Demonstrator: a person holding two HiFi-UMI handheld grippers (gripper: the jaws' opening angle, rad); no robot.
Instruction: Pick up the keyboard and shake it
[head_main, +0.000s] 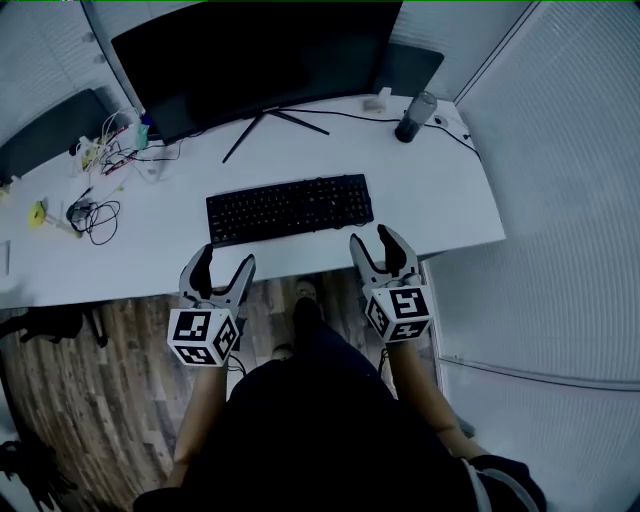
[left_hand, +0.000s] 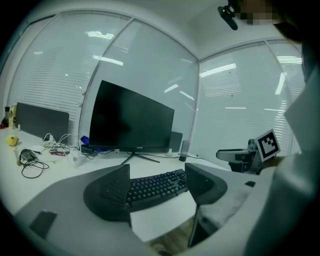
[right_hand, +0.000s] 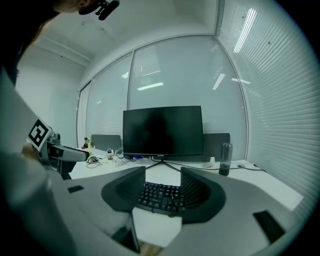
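A black keyboard (head_main: 290, 208) lies flat on the white desk (head_main: 440, 200), in front of the monitor. My left gripper (head_main: 222, 265) hangs open at the desk's front edge, short of the keyboard's left end, nothing between its jaws. My right gripper (head_main: 378, 240) is open too, at the front edge below the keyboard's right end, apart from it. In the left gripper view the keyboard (left_hand: 157, 186) shows beyond the open gripper (left_hand: 157, 182). In the right gripper view the keyboard (right_hand: 161, 196) lies ahead of the open gripper (right_hand: 163, 187).
A large dark monitor (head_main: 255, 60) on a V-shaped stand stands behind the keyboard. A dark bottle (head_main: 415, 116) is at the back right, tangled cables (head_main: 95, 215) and small items at the left. Blinds enclose the desk on the right. Wooden floor (head_main: 110, 400) lies below.
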